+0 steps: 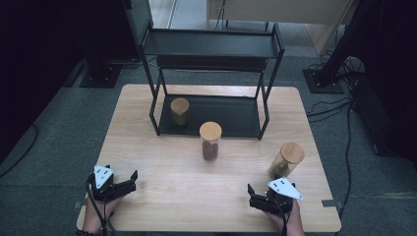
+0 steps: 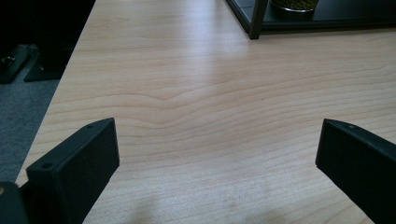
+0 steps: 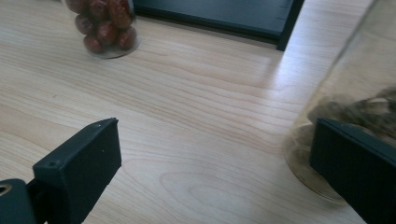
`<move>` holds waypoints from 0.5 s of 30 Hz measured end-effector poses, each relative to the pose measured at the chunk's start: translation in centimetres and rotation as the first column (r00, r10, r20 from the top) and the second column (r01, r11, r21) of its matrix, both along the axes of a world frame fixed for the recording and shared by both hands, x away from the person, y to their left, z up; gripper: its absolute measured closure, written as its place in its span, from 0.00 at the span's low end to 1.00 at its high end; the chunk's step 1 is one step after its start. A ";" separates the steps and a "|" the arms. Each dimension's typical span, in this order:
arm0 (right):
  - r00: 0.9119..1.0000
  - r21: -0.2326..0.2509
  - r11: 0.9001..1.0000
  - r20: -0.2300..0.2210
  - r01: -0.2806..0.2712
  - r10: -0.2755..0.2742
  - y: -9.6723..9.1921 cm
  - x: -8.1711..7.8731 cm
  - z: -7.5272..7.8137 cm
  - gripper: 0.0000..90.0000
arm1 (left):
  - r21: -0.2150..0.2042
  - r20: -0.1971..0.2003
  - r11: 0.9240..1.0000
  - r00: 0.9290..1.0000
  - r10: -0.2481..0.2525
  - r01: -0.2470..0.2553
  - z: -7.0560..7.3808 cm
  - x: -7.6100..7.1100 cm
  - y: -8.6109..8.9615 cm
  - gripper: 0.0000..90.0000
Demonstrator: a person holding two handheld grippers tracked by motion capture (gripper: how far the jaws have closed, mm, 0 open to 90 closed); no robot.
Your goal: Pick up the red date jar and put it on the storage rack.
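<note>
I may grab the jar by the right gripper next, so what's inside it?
The right jar holds a dark brownish, clumpy filling low against the glass; what it is cannot be told. Its wooden lid covers the top.

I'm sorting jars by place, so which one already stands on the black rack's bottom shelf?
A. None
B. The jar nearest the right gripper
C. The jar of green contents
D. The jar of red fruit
C: the jar of green contents stands on the rack's bottom shelf; the other two stand on the table.
</note>
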State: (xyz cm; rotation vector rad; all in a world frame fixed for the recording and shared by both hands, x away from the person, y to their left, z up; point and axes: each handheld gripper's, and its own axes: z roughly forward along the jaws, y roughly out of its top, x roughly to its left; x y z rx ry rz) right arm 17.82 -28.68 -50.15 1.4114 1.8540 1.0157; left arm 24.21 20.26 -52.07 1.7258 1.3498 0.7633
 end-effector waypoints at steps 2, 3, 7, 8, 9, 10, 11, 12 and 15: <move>1.000 0.000 1.000 0.000 -0.008 0.008 0.4 0.2 0.0 0.02 | 0.000 0.000 1.000 1.000 0.001 -0.001 0.0 0.0 0.0 0.00; 1.000 0.000 1.000 0.001 -0.012 0.012 0.6 0.2 0.0 0.02 | 0.000 0.000 1.000 1.000 0.002 -0.002 0.0 0.0 0.0 0.00; 1.000 -0.001 1.000 0.004 -0.027 0.027 1.4 0.6 0.1 0.02 | -0.001 0.001 1.000 1.000 0.002 -0.002 0.0 0.0 0.0 0.00; 0.999 -0.001 0.999 0.003 -0.032 0.032 1.6 0.7 0.1 0.02 | -0.001 0.002 1.000 1.000 0.001 -0.001 0.0 0.0 0.0 0.00; 0.999 -0.001 0.999 0.003 -0.035 0.035 1.8 0.8 0.1 0.02 | -0.001 0.002 1.000 1.000 0.001 -0.001 0.0 0.0 0.0 0.00; 0.999 0.000 0.999 0.002 -0.037 0.037 2.0 0.9 0.1 0.02 | -0.001 0.002 1.000 1.000 0.001 -0.001 0.0 0.0 0.0 0.00; 0.999 0.001 0.999 0.001 -0.040 0.040 2.2 1.0 0.1 0.02 | -0.001 0.002 1.000 1.000 0.001 -0.001 0.0 0.0 0.0 0.00; 0.999 0.000 0.999 0.001 -0.045 0.045 2.4 1.1 0.0 0.02 | -0.001 0.002 1.000 1.000 0.001 -0.001 0.0 0.0 0.0 0.00; 0.998 0.000 0.998 0.000 -0.055 0.055 3.0 1.4 0.0 0.02 | 0.000 0.002 1.000 1.000 0.000 0.000 0.0 0.0 0.0 0.00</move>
